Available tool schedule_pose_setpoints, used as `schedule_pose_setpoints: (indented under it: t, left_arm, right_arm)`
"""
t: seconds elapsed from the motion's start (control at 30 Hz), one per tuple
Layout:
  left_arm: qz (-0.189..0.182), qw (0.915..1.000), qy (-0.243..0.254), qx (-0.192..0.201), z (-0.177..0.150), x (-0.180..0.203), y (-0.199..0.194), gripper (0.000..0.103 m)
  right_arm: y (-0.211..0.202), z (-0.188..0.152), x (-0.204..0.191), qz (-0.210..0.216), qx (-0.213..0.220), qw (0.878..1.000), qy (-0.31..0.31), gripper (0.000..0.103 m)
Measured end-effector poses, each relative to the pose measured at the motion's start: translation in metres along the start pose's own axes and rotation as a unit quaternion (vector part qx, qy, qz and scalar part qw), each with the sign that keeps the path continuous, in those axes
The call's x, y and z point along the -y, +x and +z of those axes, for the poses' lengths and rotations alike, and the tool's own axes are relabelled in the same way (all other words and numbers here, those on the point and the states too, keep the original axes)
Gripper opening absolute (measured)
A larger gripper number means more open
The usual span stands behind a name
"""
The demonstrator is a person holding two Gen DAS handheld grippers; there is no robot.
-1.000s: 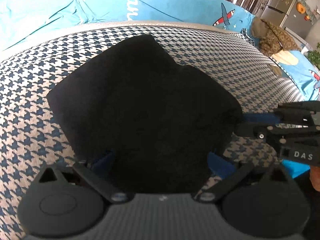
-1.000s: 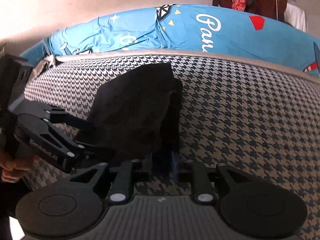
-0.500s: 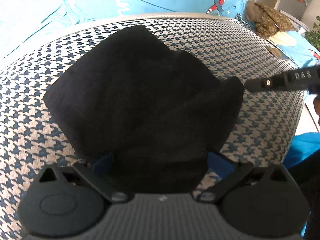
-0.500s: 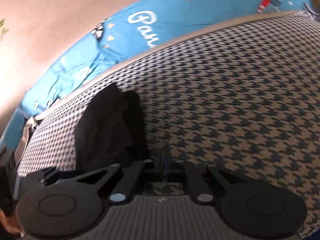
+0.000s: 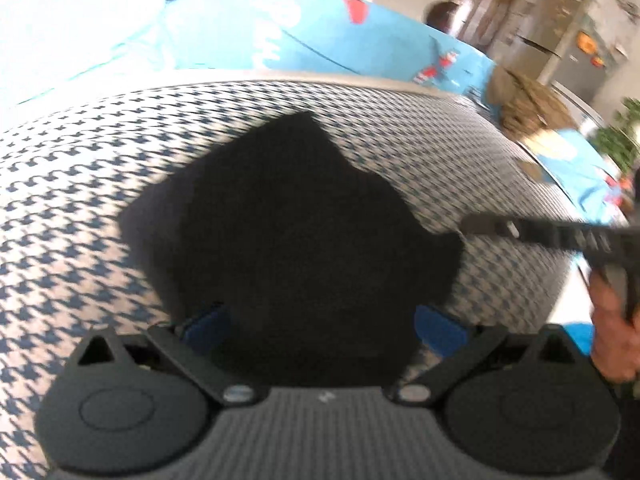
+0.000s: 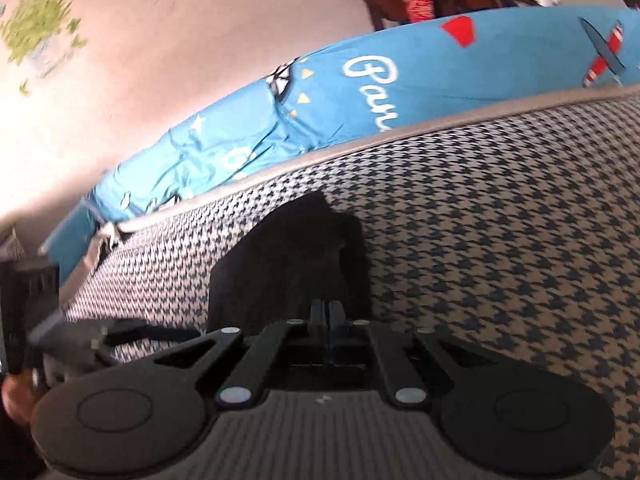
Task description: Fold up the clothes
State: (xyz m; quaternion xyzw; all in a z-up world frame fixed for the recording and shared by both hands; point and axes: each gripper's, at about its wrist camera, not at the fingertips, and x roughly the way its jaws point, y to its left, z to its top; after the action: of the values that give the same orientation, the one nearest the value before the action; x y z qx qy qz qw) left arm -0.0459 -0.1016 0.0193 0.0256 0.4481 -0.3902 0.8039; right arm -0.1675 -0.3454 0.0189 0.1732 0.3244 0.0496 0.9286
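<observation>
Houndstooth cushion bears black garment; left hand-held gripper apart, right hand-held gripper together.

- The cushion has a blue and cream zigzag check all over, with a pale strip along its far edge.
- A dark cloth lies bunched up right on it, near the front edge.
- A bright blue sheet with planes and white letters lies behind the cushion.

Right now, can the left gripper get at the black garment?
Probably yes. The left gripper is open with the black garment lying between its fingers on the houndstooth cushion; nothing lies between them.
</observation>
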Motion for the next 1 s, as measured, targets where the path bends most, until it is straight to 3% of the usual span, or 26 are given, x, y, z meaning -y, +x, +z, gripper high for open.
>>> schedule_pose_setpoints:
  t: [0.17,0.4,0.53,0.7,0.83,1.0]
  left_arm:
    - [0.041,0.9983,-0.041,0.012,0.014,-0.011,0.013,0.103]
    - [0.098,0.9911,-0.091,0.001,0.022,-0.025,0.035,0.103]
    - [0.122,0.9859,-0.114,-0.012,0.023,-0.036,0.044,0.103]
    - [0.107,0.9853,-0.133,0.014,0.029,-0.043,0.039,0.103]
    - [0.109,0.9847,-0.132,0.028,0.040,-0.045,0.041,0.103]
    - [0.127,0.9825,-0.132,0.035,0.051,-0.046,0.049,0.103]
  right_arm:
    - [0.014,-0.006,-0.013,-0.006,-0.027,0.999,-0.024,0.009]
    - [0.044,-0.021,-0.011,-0.064,-0.110,0.991,-0.031,0.017]
    - [0.044,-0.021,-0.014,-0.069,-0.110,0.991,-0.046,0.016]
    - [0.034,-0.018,-0.021,-0.068,-0.094,0.991,-0.062,0.017]
    - [0.028,-0.012,-0.026,-0.040,-0.067,0.995,-0.057,0.017]
    - [0.035,-0.011,-0.033,-0.017,-0.076,0.996,-0.051,0.017]
